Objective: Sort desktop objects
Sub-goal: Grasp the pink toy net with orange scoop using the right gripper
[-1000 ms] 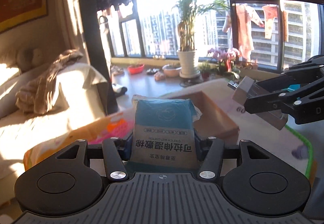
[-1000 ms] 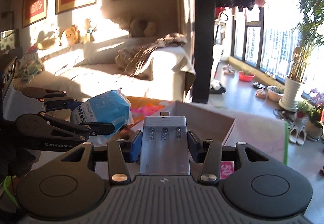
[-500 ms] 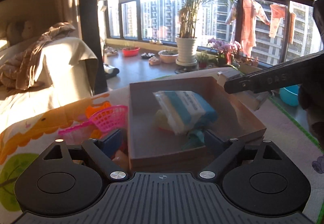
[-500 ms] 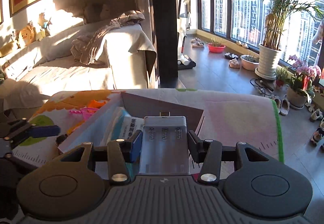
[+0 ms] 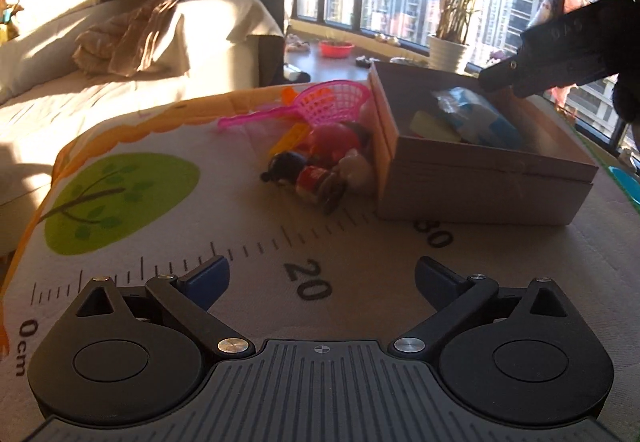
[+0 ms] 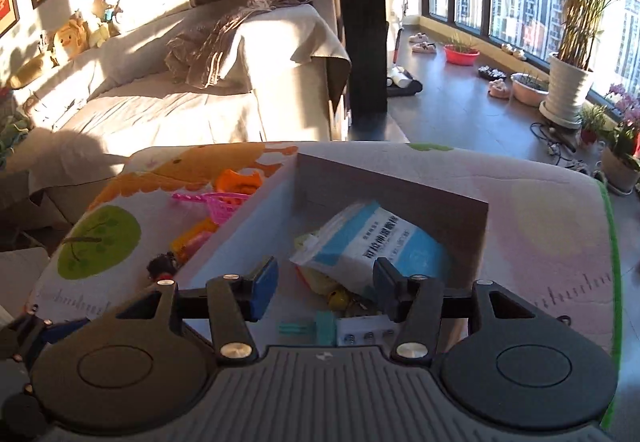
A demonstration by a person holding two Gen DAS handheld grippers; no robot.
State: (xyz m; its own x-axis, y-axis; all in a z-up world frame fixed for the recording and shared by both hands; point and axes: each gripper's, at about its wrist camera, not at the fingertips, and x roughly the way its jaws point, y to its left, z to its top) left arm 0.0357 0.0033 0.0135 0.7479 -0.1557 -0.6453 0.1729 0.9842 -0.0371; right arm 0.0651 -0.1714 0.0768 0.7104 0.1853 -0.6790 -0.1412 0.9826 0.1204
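A brown cardboard box (image 5: 480,186) (image 6: 392,198) stands on the printed play mat. In it lie a blue and white tissue pack (image 6: 380,246) (image 5: 476,118), a grey battery case (image 6: 366,332), a teal item (image 6: 316,326) and a yellow item (image 5: 432,124). My right gripper (image 6: 326,288) is open and empty just above the box's near side. My left gripper (image 5: 322,280) is open and empty, low over the mat, back from the box. A pile of toys lies left of the box: a pink net scoop (image 5: 320,104), a red toy (image 5: 332,138) and a small dark-haired figure (image 5: 304,174).
The mat (image 5: 160,226) has a ruler print and a green tree print (image 5: 120,202). The right gripper's arm (image 5: 560,62) reaches over the box's far corner. A sofa with a blanket (image 6: 224,42) stands behind the mat. Potted plants (image 6: 568,82) line the window.
The tissue pack left my left gripper and now lies in the box; that gripper drew back and left. My right gripper opened and the battery case dropped into the box.
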